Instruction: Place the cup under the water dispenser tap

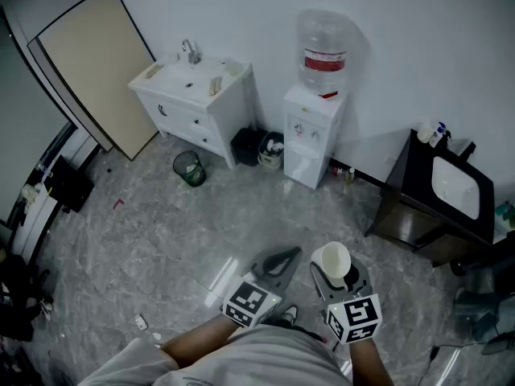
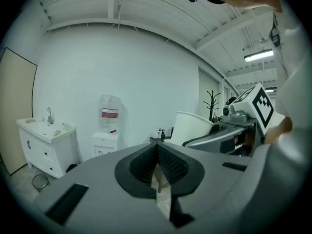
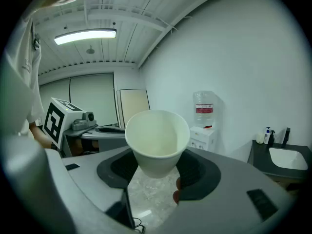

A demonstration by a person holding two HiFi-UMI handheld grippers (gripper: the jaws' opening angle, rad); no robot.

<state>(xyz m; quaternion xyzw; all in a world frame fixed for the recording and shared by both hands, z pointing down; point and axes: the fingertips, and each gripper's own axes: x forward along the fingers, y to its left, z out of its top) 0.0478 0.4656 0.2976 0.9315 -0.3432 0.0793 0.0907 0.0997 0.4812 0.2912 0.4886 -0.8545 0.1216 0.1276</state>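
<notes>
Clamping the upright cup (image 3: 157, 140), right gripper (image 3: 156, 172) hovers beside left gripper (image 2: 157, 167).

Left claw (image 1: 279, 260) pinched empty, right claw (image 1: 336, 274) (close beside) round cup (image 1: 331, 256).
</notes>
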